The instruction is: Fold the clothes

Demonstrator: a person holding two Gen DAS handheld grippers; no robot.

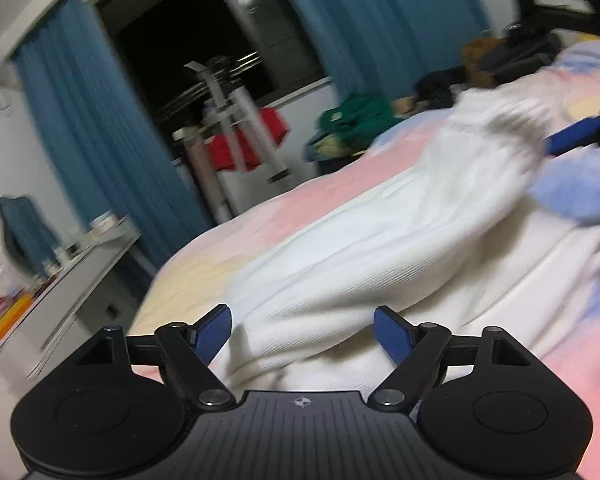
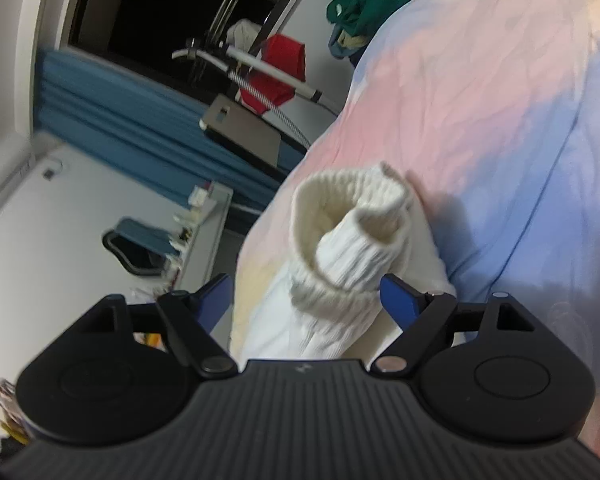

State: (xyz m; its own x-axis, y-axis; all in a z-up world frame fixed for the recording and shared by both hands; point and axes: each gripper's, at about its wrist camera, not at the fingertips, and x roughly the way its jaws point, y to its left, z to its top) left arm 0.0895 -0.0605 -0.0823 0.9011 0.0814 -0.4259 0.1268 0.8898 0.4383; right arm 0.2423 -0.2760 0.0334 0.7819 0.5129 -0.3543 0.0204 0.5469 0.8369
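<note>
A white ribbed knit sweater point(image 1: 380, 232) lies across a bed with a pink, blue and yellow sheet point(image 1: 324, 196). My left gripper point(image 1: 302, 332) is open, its blue pads either side of the sweater's near part, not closed on it. In the left wrist view the other gripper's blue finger point(image 1: 572, 136) shows at the sweater's far end. In the right wrist view my right gripper point(image 2: 306, 300) is open, with a ribbed cuff of the sweater point(image 2: 352, 232) bunched between and ahead of its pads.
A pile of green clothes point(image 1: 356, 120) sits at the bed's far edge. A garment steamer stand with a red garment point(image 1: 240, 144) stands by blue curtains point(image 1: 100, 140) and a dark window. A cluttered white desk point(image 1: 72, 272) is at the left.
</note>
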